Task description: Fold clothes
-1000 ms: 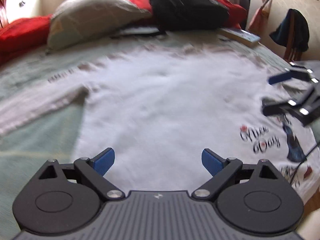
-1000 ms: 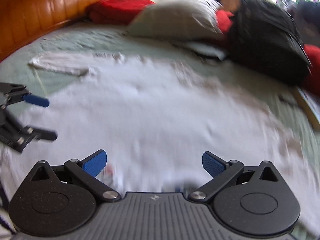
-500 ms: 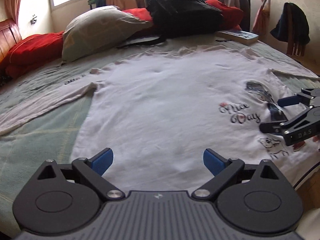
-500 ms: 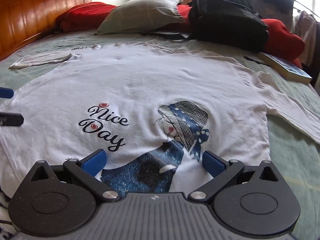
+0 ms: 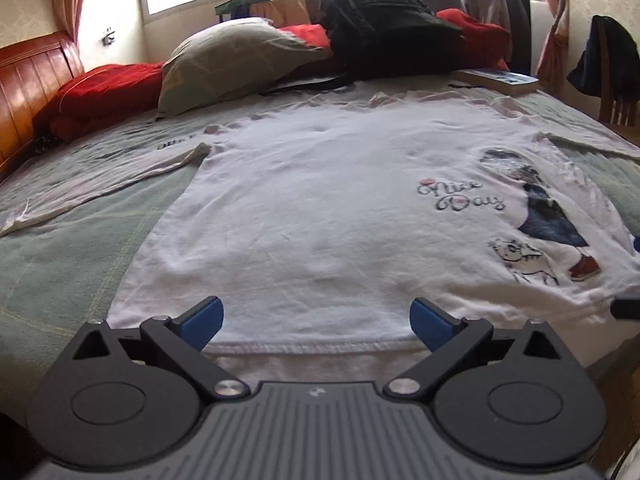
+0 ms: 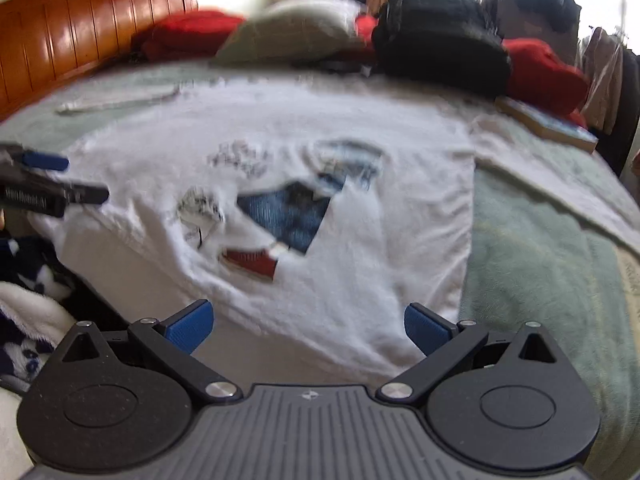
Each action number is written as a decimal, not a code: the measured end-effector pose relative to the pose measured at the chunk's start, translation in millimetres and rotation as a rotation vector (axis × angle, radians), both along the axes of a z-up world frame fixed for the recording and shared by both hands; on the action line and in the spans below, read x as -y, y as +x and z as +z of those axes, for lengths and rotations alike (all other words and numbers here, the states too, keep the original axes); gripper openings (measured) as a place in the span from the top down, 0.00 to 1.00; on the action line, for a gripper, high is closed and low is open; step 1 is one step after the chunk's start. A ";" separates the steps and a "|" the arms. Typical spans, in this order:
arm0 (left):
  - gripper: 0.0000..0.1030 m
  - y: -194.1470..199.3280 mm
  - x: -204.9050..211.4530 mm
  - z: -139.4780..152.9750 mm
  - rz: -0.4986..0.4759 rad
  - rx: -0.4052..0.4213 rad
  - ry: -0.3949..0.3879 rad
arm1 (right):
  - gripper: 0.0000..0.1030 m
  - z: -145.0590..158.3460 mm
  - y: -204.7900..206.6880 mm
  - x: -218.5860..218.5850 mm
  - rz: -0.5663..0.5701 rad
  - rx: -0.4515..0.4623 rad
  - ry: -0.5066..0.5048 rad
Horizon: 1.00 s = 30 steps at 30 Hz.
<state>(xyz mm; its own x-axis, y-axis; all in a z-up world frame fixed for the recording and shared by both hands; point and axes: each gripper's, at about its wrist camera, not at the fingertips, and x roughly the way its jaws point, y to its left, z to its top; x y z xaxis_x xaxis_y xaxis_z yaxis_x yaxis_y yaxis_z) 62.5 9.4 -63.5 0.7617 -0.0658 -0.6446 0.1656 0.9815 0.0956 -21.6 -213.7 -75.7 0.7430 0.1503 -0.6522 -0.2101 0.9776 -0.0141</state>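
The white long-sleeved shirt with a "Nice Day" picture (image 5: pixel 320 208) lay flat on the green bed (image 5: pixel 72 264), and both the left gripper (image 5: pixel 316 318) and right gripper (image 6: pixel 306 322) had fingers wide apart, holding nothing, the left's just having opened wider, so next they probably needed to pinch the near hem.

The right wrist view is smeared — the white long-sleeved shirt's printed lettering (image 6: pixel 240 158) is unreadable there. Its left sleeve (image 5: pixel 80 192) runs off frame.
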 end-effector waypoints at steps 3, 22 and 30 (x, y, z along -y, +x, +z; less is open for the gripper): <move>0.03 -2.2 4.0 -5.4 0.010 -0.015 0.005 | 0.00 -6.1 3.2 4.4 -0.013 -0.018 0.040; 0.03 -15.0 18.8 0.8 0.038 0.016 -0.002 | 0.00 -12.9 45.1 25.6 -0.090 -0.061 0.149; 0.03 -15.2 18.0 2.5 0.027 0.030 -0.053 | 0.00 21.3 71.9 64.3 -0.122 -0.131 0.306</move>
